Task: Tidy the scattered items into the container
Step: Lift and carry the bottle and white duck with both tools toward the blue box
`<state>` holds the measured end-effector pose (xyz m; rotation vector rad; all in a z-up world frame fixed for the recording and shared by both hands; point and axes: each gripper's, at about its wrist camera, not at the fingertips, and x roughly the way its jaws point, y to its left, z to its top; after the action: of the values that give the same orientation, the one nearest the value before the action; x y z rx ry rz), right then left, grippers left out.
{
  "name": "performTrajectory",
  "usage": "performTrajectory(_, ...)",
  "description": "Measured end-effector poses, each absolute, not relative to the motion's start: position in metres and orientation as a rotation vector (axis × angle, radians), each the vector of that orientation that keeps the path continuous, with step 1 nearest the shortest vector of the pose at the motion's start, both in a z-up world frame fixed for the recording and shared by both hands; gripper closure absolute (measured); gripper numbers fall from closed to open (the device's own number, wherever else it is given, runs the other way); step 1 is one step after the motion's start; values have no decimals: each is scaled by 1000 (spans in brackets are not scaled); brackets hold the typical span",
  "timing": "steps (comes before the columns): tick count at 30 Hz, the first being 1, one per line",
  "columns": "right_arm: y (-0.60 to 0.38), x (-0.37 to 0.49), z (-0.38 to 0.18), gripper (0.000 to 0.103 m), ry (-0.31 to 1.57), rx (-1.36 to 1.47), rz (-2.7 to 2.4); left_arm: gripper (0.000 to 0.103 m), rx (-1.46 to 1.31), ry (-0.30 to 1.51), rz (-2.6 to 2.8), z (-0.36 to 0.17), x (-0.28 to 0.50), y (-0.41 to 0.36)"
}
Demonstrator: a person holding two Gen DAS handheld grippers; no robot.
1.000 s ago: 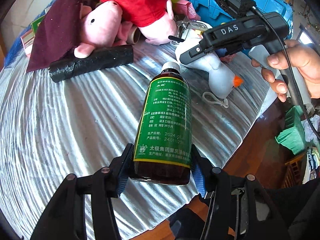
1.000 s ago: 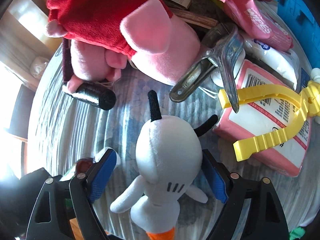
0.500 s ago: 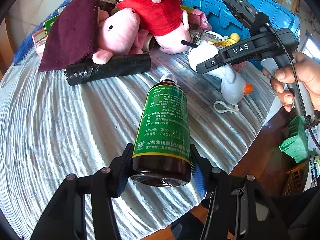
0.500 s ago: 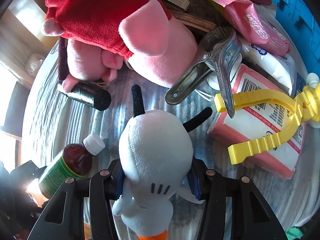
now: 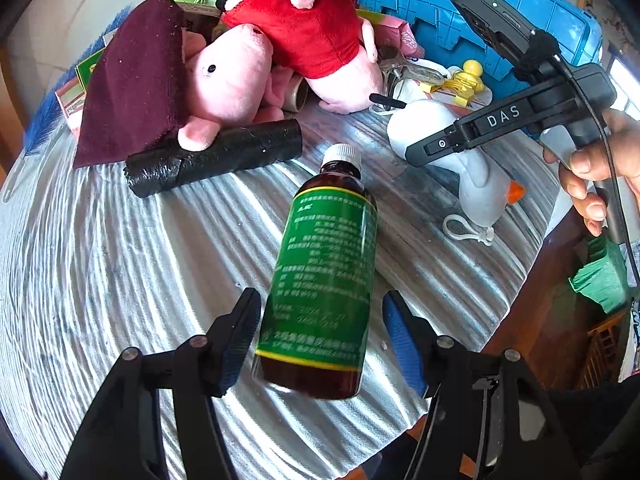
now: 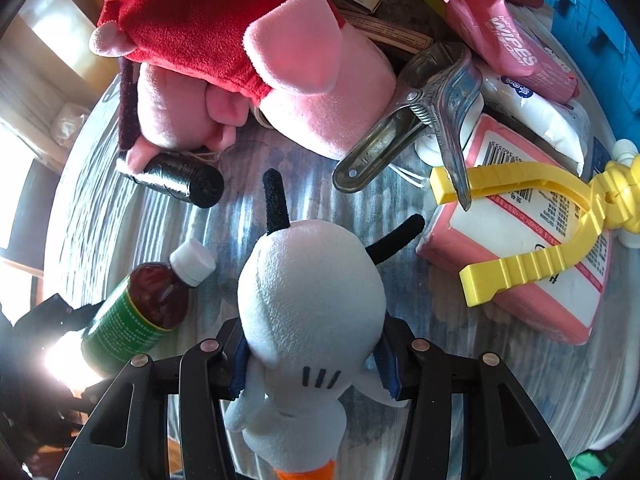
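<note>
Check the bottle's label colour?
Green with a yellow border, on the bottle; clearest in the left wrist view.

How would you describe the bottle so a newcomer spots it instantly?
Start at the pink pig plush in its red dress. In front of it lies a black roll, and nearer still the brown bottle. Only it has a green label and white cap.

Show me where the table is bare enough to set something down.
The widest bare cloth lies left of the bottle, nearer than the black roll. A smaller strip runs between bottle and white plush. Beyond the roll it is crowded: pig, clamp, yellow clip, up to the crate.
</note>
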<state>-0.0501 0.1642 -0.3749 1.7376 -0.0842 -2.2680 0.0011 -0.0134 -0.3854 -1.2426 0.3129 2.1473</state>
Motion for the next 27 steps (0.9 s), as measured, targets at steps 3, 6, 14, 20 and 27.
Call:
performTrajectory(3,167,-51,-375,54,-86,1736,-2268,37,-1244,327,2138,-387,-3,-9)
performTrajectory(6,167,-51,-375,54,-84,1733,-2271,37,-1246,369,2138,-390,-6,-4)
performTrajectory(14,189,-45,-368,54,-89,1727,-2280,52,-1293,357,2152,-391,-17,2)
performTrajectory(20,192,-41,-357,54,-91,1710,-2291,52,-1287,342,2191,-376,-18,0)
performTrajectory(27,193,-41,-334,54,-94,1682,-2308,52,-1276,322,2224,-356,-22,3)
